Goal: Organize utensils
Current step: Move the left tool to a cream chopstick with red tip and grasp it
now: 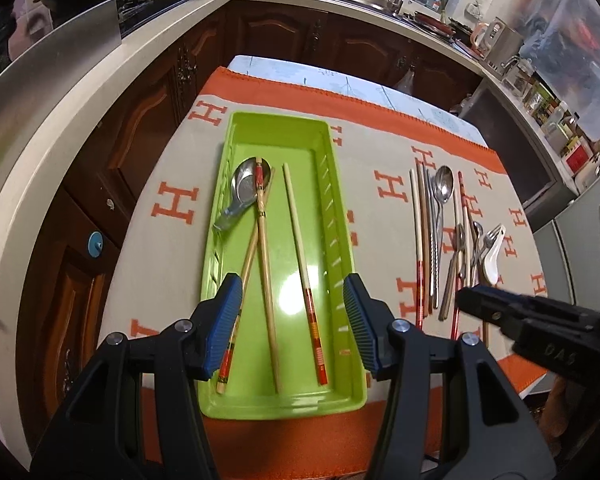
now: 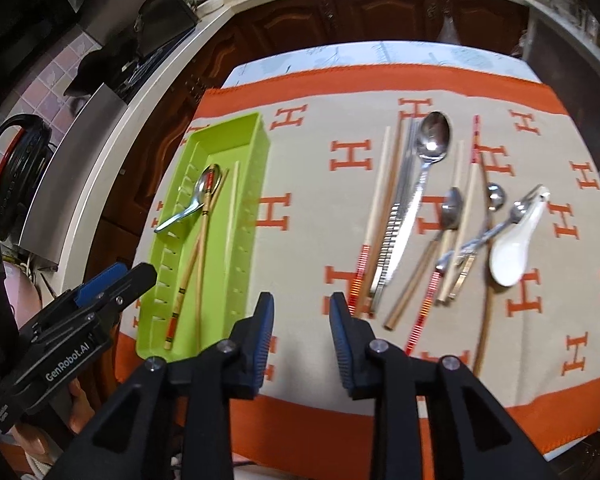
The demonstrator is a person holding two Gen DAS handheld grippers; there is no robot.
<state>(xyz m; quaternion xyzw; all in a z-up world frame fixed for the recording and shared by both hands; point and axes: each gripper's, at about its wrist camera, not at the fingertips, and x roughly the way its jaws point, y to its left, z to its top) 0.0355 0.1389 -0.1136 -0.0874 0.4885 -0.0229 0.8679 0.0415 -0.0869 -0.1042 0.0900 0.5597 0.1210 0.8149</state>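
A long lime-green plastic tray [image 1: 342,216] lies lengthwise on an orange-bordered beige cloth [image 1: 172,240] printed with orange H letters, spread over the worktop. The tray has a glossy flat floor and slotted side walls. Inside it, toward 11 o'clock, rests a short steel spoon [image 1: 238,194] with a wide bowl and a stubby handle. Two pale wooden chopsticks [image 1: 266,264] cross over each other beside it, one lying over the spoon's bowl, and a third chopstick [image 1: 300,256] with a red patterned end lies apart toward the tray's 3 o'clock wall.

The left gripper [image 1: 296,320] hangs above the near end of the tray, its blue ribbed jaws spread wide and holding nothing.

On the cloth, well apart from the tray at 3 o'clock, is a loose group of utensils: a large steel spoon [image 2: 430,148], a ridged metal pair of chopsticks [image 2: 396,224], a pale chopstick with a red striped end [image 2: 374,208], smaller spoons, a fork and a white ceramic soup spoon [image 2: 514,248].

The right gripper [image 2: 302,340] hovers over bare cloth between tray and utensils, jaws parted and empty.
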